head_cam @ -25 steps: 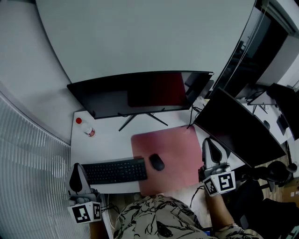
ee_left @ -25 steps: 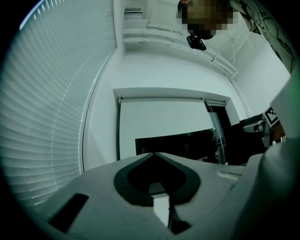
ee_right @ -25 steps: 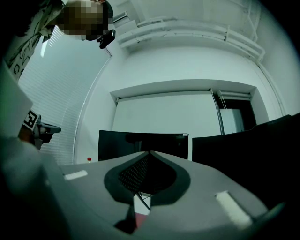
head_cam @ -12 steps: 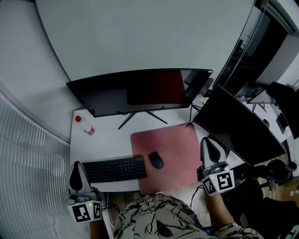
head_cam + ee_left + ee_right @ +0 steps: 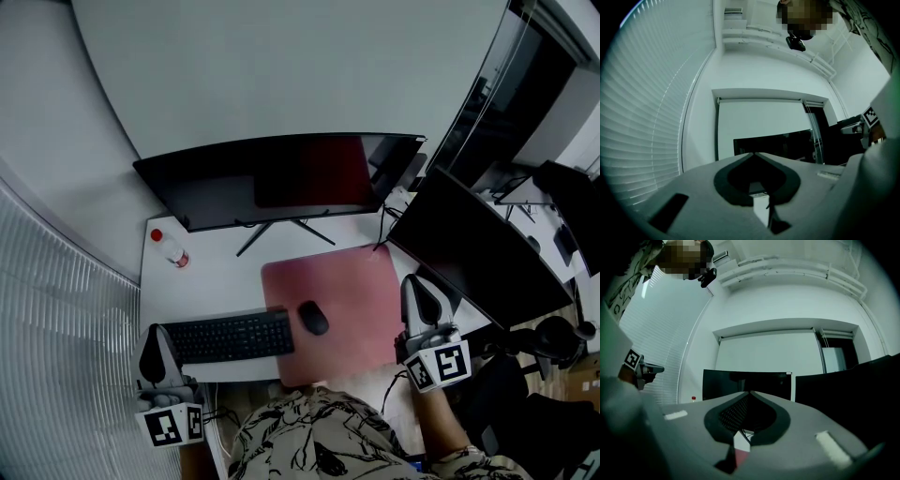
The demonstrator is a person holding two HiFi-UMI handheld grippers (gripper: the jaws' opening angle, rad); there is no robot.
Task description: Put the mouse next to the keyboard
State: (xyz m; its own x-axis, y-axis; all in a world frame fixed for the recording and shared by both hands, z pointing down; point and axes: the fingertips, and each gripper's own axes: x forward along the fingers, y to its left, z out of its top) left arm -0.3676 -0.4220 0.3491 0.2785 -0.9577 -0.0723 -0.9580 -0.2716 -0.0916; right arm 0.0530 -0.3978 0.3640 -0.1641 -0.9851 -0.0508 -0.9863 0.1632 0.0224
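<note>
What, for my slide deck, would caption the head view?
Black mouse on pink mat beside the keyboard; left gripper and right gripper, both shut, hover by the desk.

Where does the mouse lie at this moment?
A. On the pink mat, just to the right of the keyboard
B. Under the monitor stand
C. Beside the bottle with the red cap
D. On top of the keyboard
A: the head view shows the mouse lying on the pink mat, close to the right end of the keyboard.

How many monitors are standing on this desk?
2. The wide monitor stands at the back of the desk, behind the keyboard; the angled monitor stands at its right side. More could be hidden off-frame.
</note>
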